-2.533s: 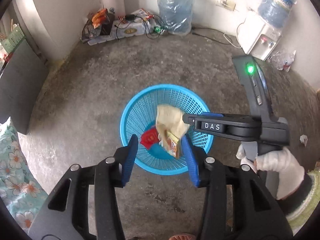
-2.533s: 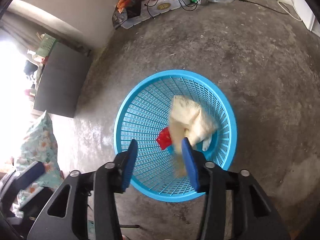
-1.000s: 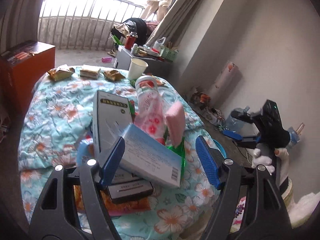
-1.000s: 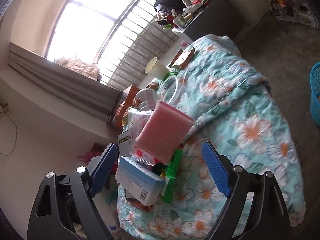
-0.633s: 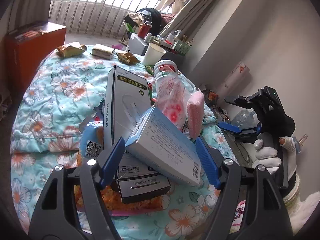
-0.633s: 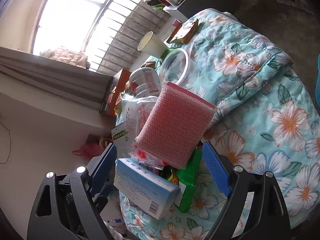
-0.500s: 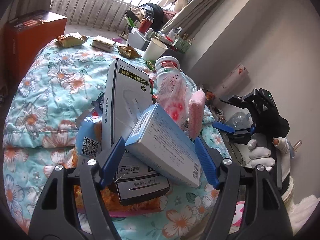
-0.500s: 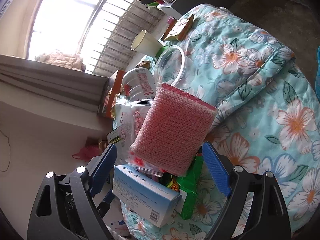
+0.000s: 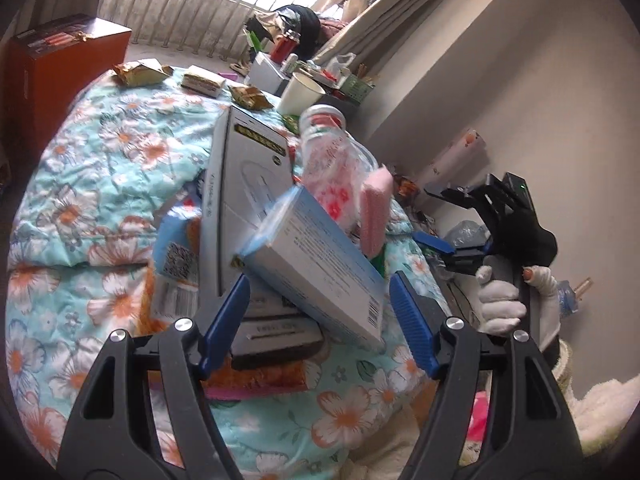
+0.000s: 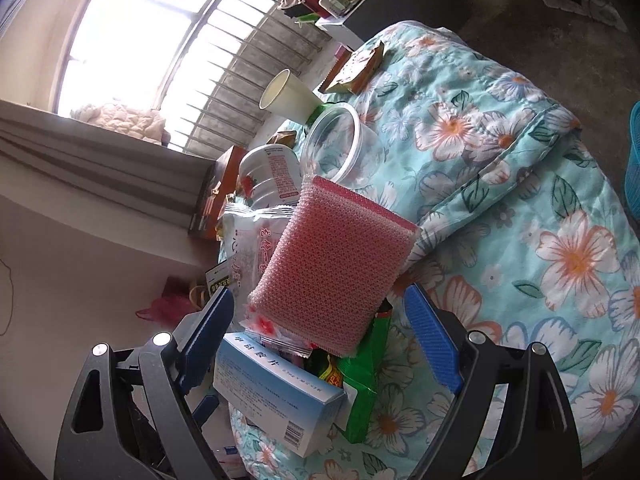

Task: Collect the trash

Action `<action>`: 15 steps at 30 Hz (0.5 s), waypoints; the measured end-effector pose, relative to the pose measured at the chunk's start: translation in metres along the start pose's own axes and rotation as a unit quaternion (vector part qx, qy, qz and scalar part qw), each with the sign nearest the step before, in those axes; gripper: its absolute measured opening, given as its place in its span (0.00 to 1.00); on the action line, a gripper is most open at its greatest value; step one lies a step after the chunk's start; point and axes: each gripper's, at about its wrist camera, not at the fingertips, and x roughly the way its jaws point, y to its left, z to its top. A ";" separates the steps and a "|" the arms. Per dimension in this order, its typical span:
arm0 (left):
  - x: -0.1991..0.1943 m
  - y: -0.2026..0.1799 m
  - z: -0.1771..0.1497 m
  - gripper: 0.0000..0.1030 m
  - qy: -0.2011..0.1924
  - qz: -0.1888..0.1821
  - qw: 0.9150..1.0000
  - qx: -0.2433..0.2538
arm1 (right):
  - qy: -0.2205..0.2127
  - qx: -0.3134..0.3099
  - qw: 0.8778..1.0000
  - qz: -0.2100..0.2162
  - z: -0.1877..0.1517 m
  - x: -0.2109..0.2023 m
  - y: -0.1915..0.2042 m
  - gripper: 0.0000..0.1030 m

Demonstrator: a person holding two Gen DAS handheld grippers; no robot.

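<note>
Where claws gape, blue box [image 9: 320, 264] slanting.

Left gripper [image 9: 319, 322]: black plastic frame, two triangular cut-out arms, silver round screws at each pivot. Fingers [image 9: 224, 320] carry blue ribbed pads, long and tapered.

Right gripper [image 10: 318, 346]: identical build, black frame with triangular openings, silver screws on the arm joints, blue ribbed pads on the fingers [image 10: 432, 348].

In the left wrist view, the right gripper [image 9: 442, 238] appears side-on: black angular body, blue finger pads, a small green light lit on top of its housing. Just below that light, the hand [image 9: 502, 302] wears a white knitted glove; one bare fingertip shows through.
</note>
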 end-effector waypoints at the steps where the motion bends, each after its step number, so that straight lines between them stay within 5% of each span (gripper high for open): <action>1: 0.001 -0.003 -0.006 0.65 0.008 -0.020 1.000 -0.003 | -0.002 -0.001 1.000 0.001 -0.002 -0.005 -0.002 0.82; 6: 0.024 -0.021 -0.039 0.65 0.025 -0.060 0.998 -0.023 | -0.014 0.009 1.000 0.004 -0.008 -0.023 -0.014 0.82; 15: 0.069 -0.029 -0.053 0.65 0.009 -0.046 0.997 -0.068 | -0.033 0.020 0.999 0.013 -0.012 -0.045 -0.022 0.82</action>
